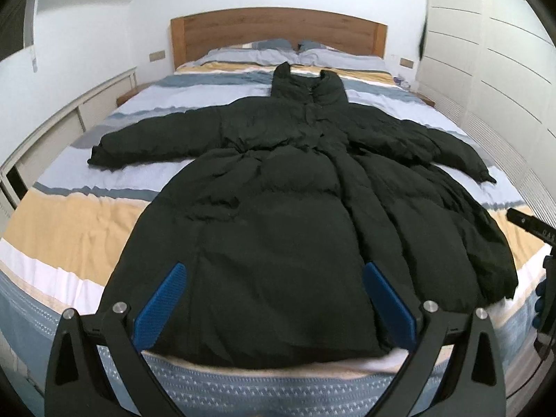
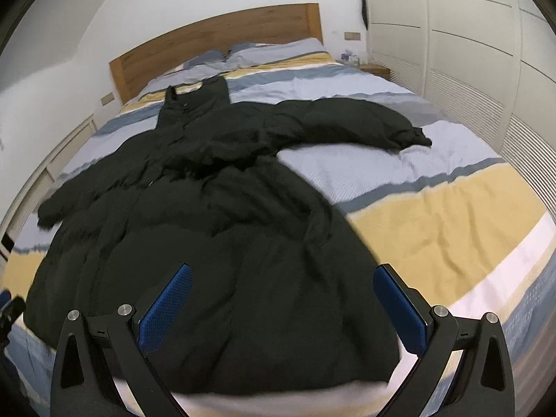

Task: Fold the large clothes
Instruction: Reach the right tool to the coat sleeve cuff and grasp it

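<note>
A long black padded coat [image 1: 278, 208] lies flat on the bed, hood towards the headboard, both sleeves spread out to the sides and the hem at the near edge. It also shows in the right wrist view [image 2: 215, 243]. My left gripper [image 1: 274, 278] is open and empty, its blue pads [image 1: 163, 299] wide apart above the coat's hem. My right gripper [image 2: 283, 281] is open and empty over the hem's right part. The right gripper's body shows at the left wrist view's right edge [image 1: 535, 229].
The bed [image 1: 69, 229] has a striped blue, yellow and white cover, pillows [image 1: 264, 54] and a wooden headboard [image 1: 278, 31]. White wardrobe doors [image 2: 469, 69] line the right side. A low white cabinet [image 1: 52, 121] runs along the left.
</note>
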`<state>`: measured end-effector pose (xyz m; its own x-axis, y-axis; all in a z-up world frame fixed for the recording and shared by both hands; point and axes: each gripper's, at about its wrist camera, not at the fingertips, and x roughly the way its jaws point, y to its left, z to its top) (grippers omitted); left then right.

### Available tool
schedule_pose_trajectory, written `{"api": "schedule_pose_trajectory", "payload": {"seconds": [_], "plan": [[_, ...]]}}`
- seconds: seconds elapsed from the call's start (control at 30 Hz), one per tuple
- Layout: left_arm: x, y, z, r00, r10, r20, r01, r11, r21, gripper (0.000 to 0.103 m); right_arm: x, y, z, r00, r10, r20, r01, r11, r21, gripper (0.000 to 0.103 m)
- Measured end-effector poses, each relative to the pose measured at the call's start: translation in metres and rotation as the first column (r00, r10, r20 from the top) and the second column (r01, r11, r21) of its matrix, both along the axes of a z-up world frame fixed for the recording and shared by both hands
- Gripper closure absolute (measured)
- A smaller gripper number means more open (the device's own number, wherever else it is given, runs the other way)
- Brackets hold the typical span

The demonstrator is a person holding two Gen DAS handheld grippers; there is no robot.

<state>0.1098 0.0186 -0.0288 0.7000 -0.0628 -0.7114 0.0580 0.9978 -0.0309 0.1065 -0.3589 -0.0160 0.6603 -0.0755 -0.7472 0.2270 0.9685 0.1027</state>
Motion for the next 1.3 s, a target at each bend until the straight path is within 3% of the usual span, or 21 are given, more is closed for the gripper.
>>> {"api": "schedule_pose_trajectory", "payload": {"seconds": [0.17,0.37,0.5,0.67,0.83,1.1,1.2,1.3], "plan": [[0.033,0.019,0.003,0.999,0.035,-0.01,-0.035,0.999,-0.023,0.0,0.038,-0.035,0.003,0.999,-0.038,0.002,0.038,0.997,0.067,0.001],[0.105,0.031,0.011,0.999,0.043,0.015,-0.042,0.997,-0.057,0.0,0.091,-0.091,-0.014,0.993,-0.118,-0.016,0.119,0.972,0.203,0.001],[0.163,0.026,0.013,0.997,0.045,0.059,-0.041,0.997,-0.059,0.0,0.138,-0.153,-0.043,0.97,-0.242,-0.035,0.238,0.9,0.366,0.001],[0.227,0.017,0.003,0.999,0.024,0.037,-0.022,0.998,-0.059,0.0,0.188,-0.222,-0.079,0.918,-0.391,-0.059,0.377,0.821,0.429,0.002],[0.252,0.011,-0.005,0.999,0.043,-0.02,-0.043,0.999,-0.022,0.0,0.222,-0.268,-0.104,0.877,-0.473,-0.082,0.445,0.739,0.506,0.002],[0.271,0.007,-0.007,0.988,0.102,-0.116,-0.099,0.995,0.027,0.0,0.254,-0.312,-0.119,0.832,-0.539,-0.133,0.509,0.643,0.572,0.008],[0.274,0.008,-0.008,0.979,0.127,-0.162,-0.123,0.992,0.034,0.0,0.258,-0.32,-0.123,0.817,-0.556,-0.153,0.528,0.614,0.586,0.017],[0.276,0.01,-0.009,0.968,0.146,-0.203,-0.142,0.989,0.038,0.0,0.266,-0.329,-0.125,0.805,-0.564,-0.184,0.55,0.593,0.588,0.043]]}}
